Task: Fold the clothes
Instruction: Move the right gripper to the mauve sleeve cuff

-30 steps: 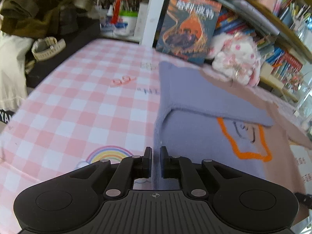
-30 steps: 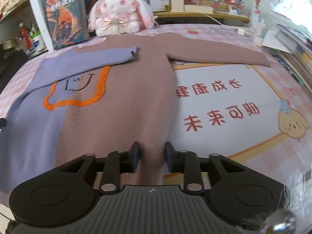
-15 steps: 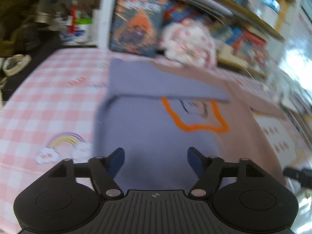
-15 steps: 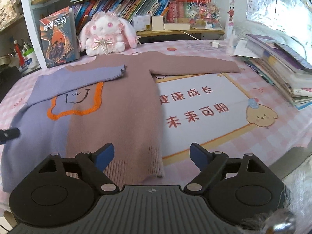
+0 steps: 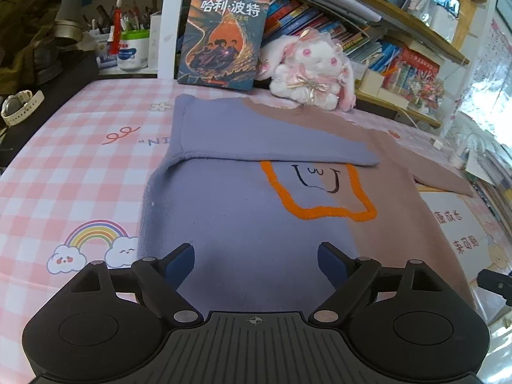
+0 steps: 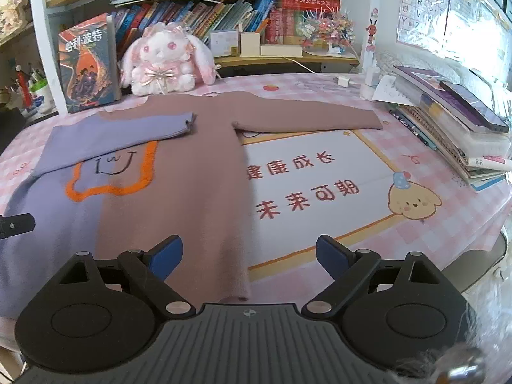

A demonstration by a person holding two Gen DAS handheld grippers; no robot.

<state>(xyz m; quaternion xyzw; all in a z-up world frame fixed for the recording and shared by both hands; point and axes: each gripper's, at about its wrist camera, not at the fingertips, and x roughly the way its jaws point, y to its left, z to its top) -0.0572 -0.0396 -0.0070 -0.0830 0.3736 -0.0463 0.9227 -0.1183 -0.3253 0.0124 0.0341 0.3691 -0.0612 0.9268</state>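
Sweater (image 6: 179, 172), half purple and half mauve with an orange outline on the chest, lies flat on the pink checked tablecloth (image 5: 64, 166), its hem at the near edge. Its purple sleeve (image 5: 256, 140) is folded across the chest; the mauve sleeve (image 6: 307, 118) stretches out sideways. The left gripper (image 5: 256, 260) and the right gripper (image 6: 249, 256) hang over the hem, jaws wide, holding nothing. A plush rabbit (image 6: 166, 60) and a book (image 5: 224, 38) stand at the far edge.

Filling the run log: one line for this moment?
left tongs open | right tongs open | sweater flat | purple sleeve folded | brown sleeve out
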